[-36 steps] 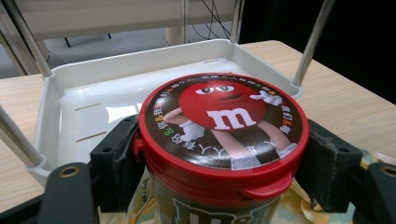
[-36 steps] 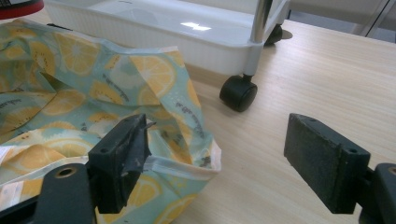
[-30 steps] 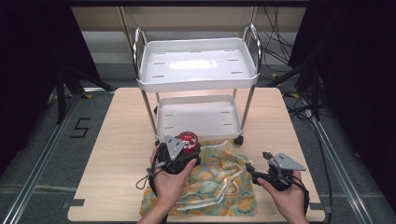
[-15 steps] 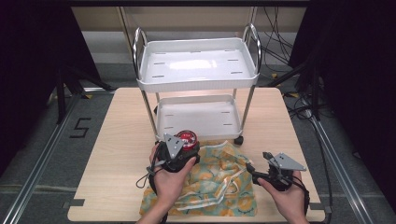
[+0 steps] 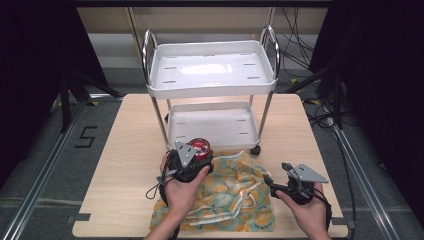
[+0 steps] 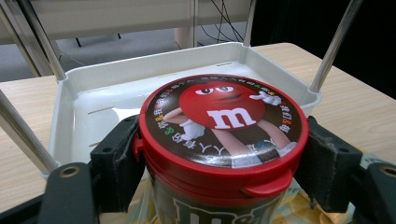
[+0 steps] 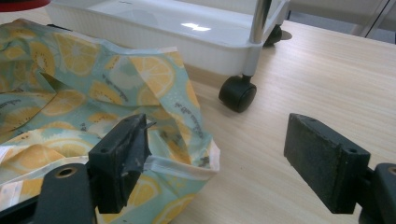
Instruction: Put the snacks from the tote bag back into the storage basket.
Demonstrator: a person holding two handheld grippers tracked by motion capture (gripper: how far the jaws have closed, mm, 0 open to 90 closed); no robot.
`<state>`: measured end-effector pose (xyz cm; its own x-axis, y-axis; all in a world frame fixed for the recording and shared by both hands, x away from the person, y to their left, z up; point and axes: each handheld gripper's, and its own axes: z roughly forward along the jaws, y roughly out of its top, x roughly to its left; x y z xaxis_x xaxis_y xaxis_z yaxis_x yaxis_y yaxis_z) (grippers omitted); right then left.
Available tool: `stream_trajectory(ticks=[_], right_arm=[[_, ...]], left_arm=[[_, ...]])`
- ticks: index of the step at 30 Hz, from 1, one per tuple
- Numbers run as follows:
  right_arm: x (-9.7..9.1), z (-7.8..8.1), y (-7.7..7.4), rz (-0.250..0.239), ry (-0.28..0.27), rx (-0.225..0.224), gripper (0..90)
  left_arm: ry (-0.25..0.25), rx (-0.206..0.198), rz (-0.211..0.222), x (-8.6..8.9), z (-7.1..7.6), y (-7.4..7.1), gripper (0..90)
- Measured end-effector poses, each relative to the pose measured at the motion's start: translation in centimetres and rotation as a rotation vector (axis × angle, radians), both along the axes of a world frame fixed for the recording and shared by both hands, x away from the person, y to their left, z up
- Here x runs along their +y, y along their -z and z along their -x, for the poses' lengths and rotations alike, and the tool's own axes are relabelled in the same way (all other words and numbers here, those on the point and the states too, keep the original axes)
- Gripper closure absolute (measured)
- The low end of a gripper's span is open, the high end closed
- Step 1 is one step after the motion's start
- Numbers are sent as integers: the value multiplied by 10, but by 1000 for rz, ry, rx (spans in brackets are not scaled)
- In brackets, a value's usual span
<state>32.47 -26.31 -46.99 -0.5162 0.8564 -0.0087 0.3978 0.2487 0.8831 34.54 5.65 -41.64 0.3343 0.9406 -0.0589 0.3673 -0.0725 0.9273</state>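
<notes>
A jar with a red lid (image 6: 224, 116) showing a red candy character stands upright between the jaws of my left gripper (image 6: 223, 170), which is shut on its sides just below the lid. In the high view the jar (image 5: 200, 147) and left gripper (image 5: 196, 159) sit at the far left corner of a lemon-print cloth bag (image 5: 235, 195), just in front of the cart. My right gripper (image 5: 276, 173) is open by the bag's right edge. In its own view the right gripper (image 7: 229, 158) has nothing between its jaws, and its left pad rests beside the bag's hem (image 7: 177, 163).
A white two-tier cart (image 5: 212, 85) stands at the middle of the wooden table (image 5: 125, 150). Its lower tray (image 6: 107, 93) lies right behind the jar. A black caster (image 7: 237, 93) sits close to the bag's far right corner. Bare tabletop (image 7: 289, 74) lies right of the bag.
</notes>
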Motion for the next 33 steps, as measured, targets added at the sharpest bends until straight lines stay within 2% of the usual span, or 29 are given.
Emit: stream_trajectory(ticks=[2,9,11,13,15,18,23,30,33], right_arm=[[-1,0,0,25,-12,-8,229],[0,1,0,14,-2,4,230],[-1,0,0,15,-13,0,229],[-1,0,0,16,-13,1,230],[0,0,0,0,0,-1,229],[-2,0,0,24,-13,4,230],[-1,0,0,8,-1,1,230],[-2,0,0,22,-13,4,229],[0,0,0,1,-1,0,229]], left_arm=[[0,-1,0,0,-1,0,241],[-6,1,0,2,-3,-2,241],[-11,3,19,1,-4,-2,241],[-11,2,17,0,-5,-3,241],[-13,1,15,0,-6,-3,241],[-8,3,23,-1,-8,-3,241],[-15,8,22,-2,-11,-3,241],[-22,5,31,0,-14,-5,242],[-27,3,30,0,-14,-6,242]])
